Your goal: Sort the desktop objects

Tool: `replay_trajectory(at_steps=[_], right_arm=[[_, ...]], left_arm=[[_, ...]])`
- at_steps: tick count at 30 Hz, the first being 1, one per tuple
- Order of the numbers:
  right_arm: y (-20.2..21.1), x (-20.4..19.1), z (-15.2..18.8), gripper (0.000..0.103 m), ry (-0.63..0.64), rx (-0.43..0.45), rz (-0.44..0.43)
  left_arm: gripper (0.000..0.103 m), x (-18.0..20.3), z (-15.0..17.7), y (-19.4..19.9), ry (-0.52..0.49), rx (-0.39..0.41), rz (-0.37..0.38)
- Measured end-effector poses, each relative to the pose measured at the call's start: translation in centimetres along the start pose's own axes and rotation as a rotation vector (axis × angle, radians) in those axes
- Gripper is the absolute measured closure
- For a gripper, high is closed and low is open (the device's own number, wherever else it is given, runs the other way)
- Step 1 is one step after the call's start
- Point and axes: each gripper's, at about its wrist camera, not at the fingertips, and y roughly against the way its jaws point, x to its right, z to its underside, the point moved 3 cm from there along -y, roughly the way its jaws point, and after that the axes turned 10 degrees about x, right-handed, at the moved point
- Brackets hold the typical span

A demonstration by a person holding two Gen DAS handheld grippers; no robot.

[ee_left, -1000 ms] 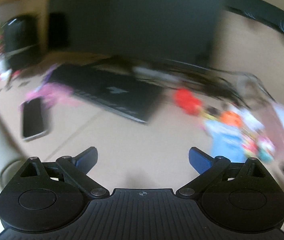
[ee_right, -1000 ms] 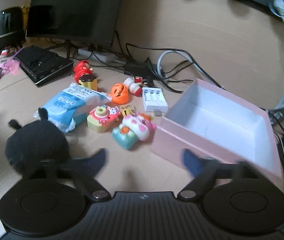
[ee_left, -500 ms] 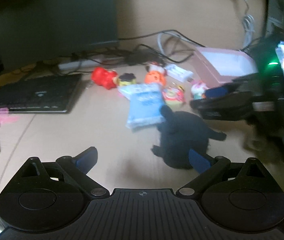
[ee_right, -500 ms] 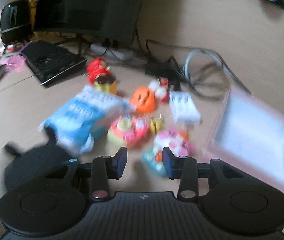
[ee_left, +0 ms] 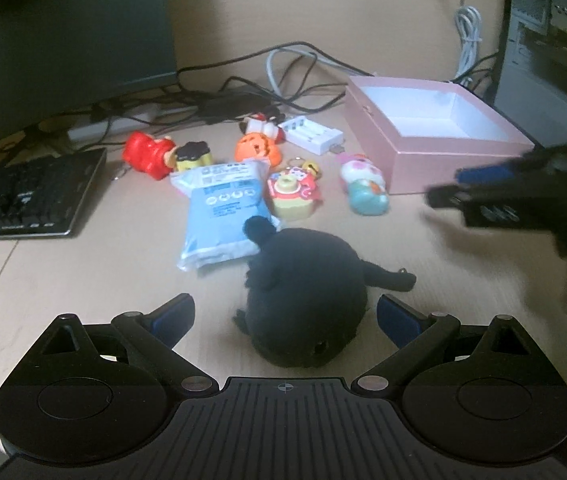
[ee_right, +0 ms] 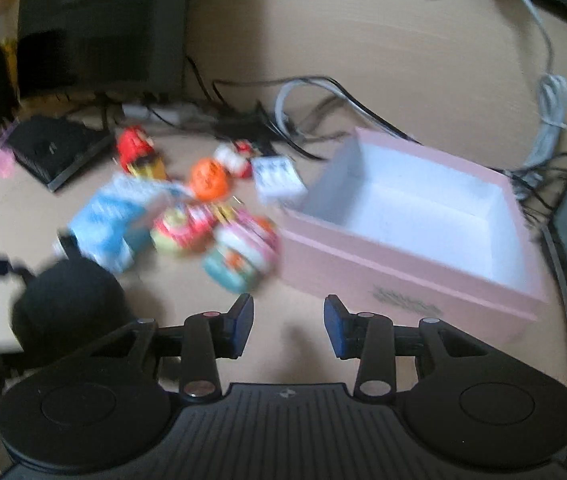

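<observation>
Swinging in over the desk, your left gripper [ee_left: 285, 318] now stands wide apart around the black plush toy [ee_left: 303, 296], which a second ago was nowhere in its view, so that toy looks like your first pick. Your right gripper [ee_right: 288, 330] has just been closing to a narrow gap with nothing between its fingers, poised near the front wall of the empty pink box [ee_right: 403, 276]. Through the blur, the small toys seem clustered beside that box, unsorted.
</observation>
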Motion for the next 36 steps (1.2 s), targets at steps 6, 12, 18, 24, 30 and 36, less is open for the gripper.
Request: replay_trajectory(at_steps=[6, 12, 18, 24, 30, 36], right_arm=[[-5.5, -3.3, -0.8, 0.058, 0.000, -0.029, 0.003], [-7.2, -4.6, -0.5, 0.080, 0.000, -0.059, -0.023], [-3.2, -2.3, 0.8, 0.084, 0.021, -0.067, -0.024], [0.4, 0.6, 2.2, 0.079, 0.006, -0.075, 0.047], [1.3, 1.4, 1.6, 0.044, 0.019, -0.022, 0.091], [-0.8, -2.6, -1.0, 0.048, 0.184, 0.085, 0.072]], left_arm=[[0.003, -1.7, 0.8, 1.8, 0.033, -0.017, -0.077], [0.003, -2.8, 1.2, 2.9, 0.051, -0.019, -0.102], [0.003, -0.9, 0.6, 1.3, 0.036, -0.008, -0.015], [0.003, 1.8, 0.1, -1.8, -0.047, -0.013, 0.015], [0.001, -0.3, 0.1, -2.8, -0.084, -0.024, -0.126], [0.002, -5.3, -0.2, -1.3, 0.021, -0.020, -0.321]])
